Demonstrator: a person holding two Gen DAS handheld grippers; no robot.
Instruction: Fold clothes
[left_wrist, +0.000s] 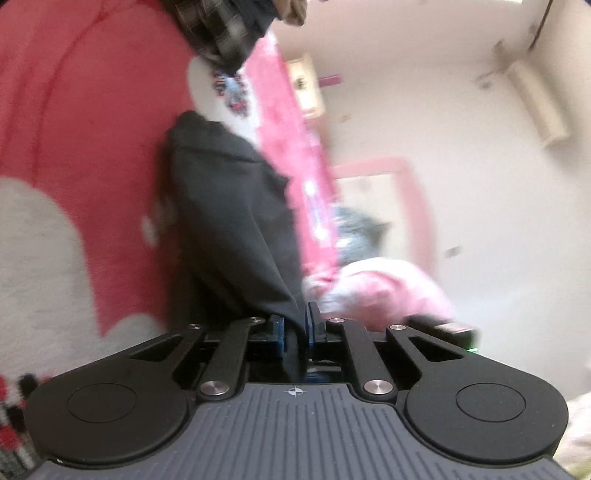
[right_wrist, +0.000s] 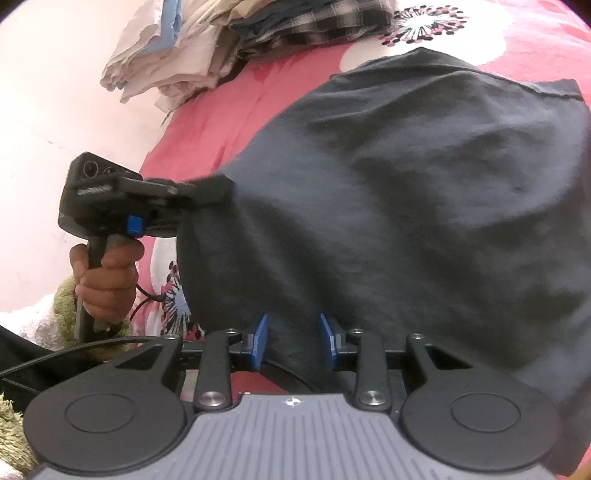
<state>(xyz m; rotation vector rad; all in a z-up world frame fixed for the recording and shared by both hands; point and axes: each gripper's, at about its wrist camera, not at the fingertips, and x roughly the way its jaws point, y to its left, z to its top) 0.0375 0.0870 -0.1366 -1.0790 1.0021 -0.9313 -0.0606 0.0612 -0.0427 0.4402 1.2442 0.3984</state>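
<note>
Left gripper (left_wrist: 295, 328): blue pads nearly together, pinching a fold of the dark garment (left_wrist: 236, 206). No earlier view to compare. In the right wrist view the same tool (right_wrist: 184, 194) bites the garment's left corner, held by a hand (right_wrist: 107, 284) on its grip.

Right gripper (right_wrist: 293, 341): blue pads set part-way apart, garment's near hem running between them; whether the pads press the cloth, cannot tell.

Dark garment (right_wrist: 406, 206): spread ahead of the right gripper on the red floral bedcover (right_wrist: 221, 110). Far edge w/ stitched hem lies ahead and to the right; left edge runs from the left gripper's bite down toward the right gripper's pads. Cloth wrinkled, not flat. From the left gripper it rises ahead as a tall dark fold.

Red floral bedcover (left_wrist: 92, 129): bare strip ahead-left of the garment; white flower print beyond the garment's far edge.

Stack of clothes (right_wrist: 177, 55): pale pieces and a plaid one, far ahead-left of the right gripper, well apart from the garment, at the bedcover's edge.

Open room: pale wall (left_wrist: 461, 129) to the right of the left gripper, w/ pink-framed opening (left_wrist: 388, 184). Pink bundle (left_wrist: 388, 291) just right of the left gripper's pads.

Green fuzzy cloth (right_wrist: 62, 306) below-left, by the hand.
</note>
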